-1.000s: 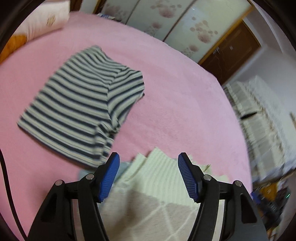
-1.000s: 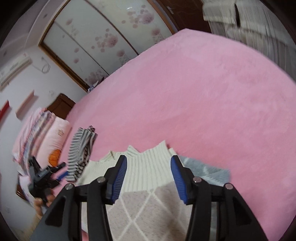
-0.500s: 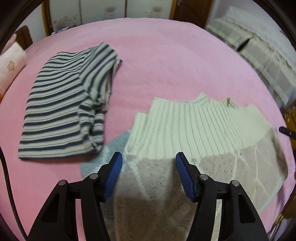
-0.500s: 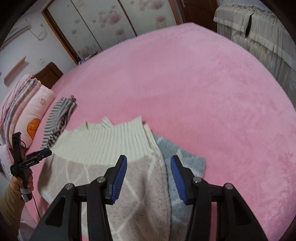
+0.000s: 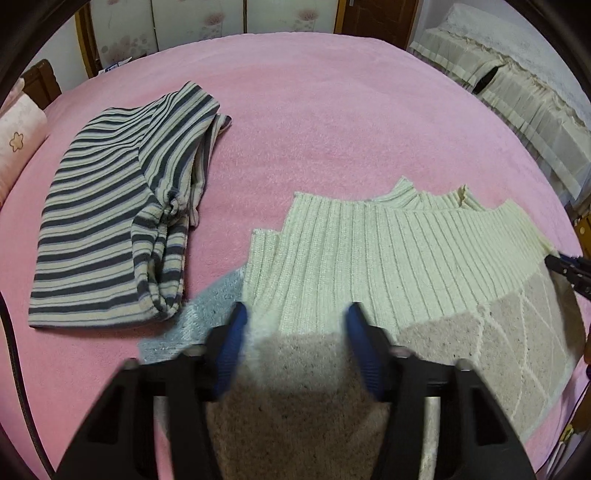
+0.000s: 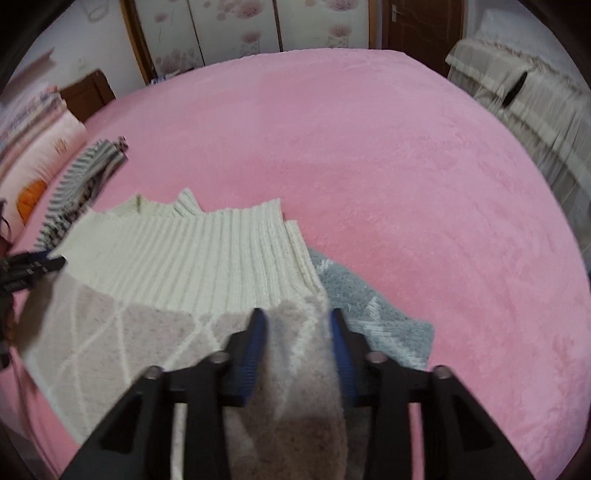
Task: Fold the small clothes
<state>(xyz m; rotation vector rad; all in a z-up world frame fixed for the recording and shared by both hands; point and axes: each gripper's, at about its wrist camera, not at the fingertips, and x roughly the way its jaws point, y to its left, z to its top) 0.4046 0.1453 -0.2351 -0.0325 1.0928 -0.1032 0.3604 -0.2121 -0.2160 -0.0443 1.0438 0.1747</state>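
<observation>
- Cream sweater spread flat on the pink bed, ribbed hem toward the far side, beige diamond-knit body toward the cameras.
- Left gripper low over the sweater's left part, jaws wide apart, blue pads either side of the beige knit, nothing pinched between them.
- Right gripper at the sweater's right edge, jaws moderately apart, a raised ridge of beige knit running up between the pads; whether the pads press on it, cannot tell, blurred there.
- Grey cloth lying under the sweater, poking out past its right edge in the right view and past its left edge in the left view.
- Striped top, navy and cream, folded, lying on the bed left of the sweater, close to it, its near corner meeting the grey cloth.
- Same striped top seen edge-on at far left of the right view, beyond the sweater.
- Pillow with a flower print at the bed's left end, well apart from the clothes.
- Cream pleated cover on furniture off the bed's right side.
- Flowered wardrobe doors behind the bed.
</observation>
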